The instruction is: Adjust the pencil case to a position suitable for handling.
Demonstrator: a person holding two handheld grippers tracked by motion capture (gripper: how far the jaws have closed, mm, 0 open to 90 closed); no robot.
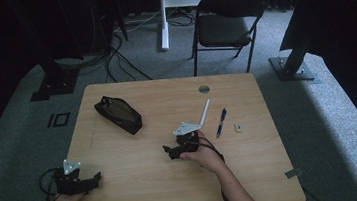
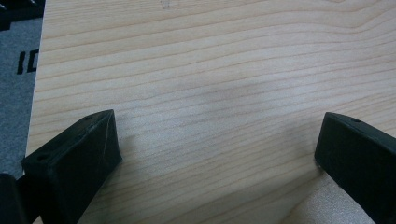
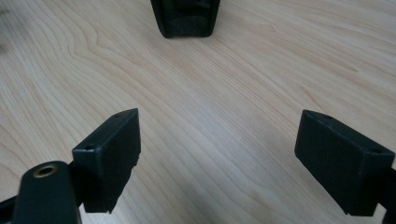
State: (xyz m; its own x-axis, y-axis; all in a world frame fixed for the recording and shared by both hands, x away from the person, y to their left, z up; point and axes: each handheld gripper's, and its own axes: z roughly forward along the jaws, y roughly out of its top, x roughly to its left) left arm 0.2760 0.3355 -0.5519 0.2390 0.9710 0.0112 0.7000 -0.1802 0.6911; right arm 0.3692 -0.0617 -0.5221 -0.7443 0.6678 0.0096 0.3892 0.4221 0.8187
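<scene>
A black pencil case (image 1: pixel 118 115) lies at the back left of the wooden table (image 1: pixel 140 190); its near end shows at the top of the right gripper view (image 3: pixel 185 18). My right gripper (image 1: pixel 173 151) sits mid-table, pointing left toward the case but well short of it, and its jaws stand wide open (image 3: pixel 219 135) over bare wood. At the table's front left corner, my left gripper (image 1: pixel 96 179) rests low with its jaws also wide open (image 2: pixel 217 140) and nothing between them.
A white pen (image 1: pixel 204 113), a blue pen (image 1: pixel 221 122) and a small white eraser (image 1: pixel 238 127) lie right of the right gripper. A round grommet (image 1: pixel 204 89) sits near the back edge. A black chair (image 1: pixel 226 22) stands beyond the table.
</scene>
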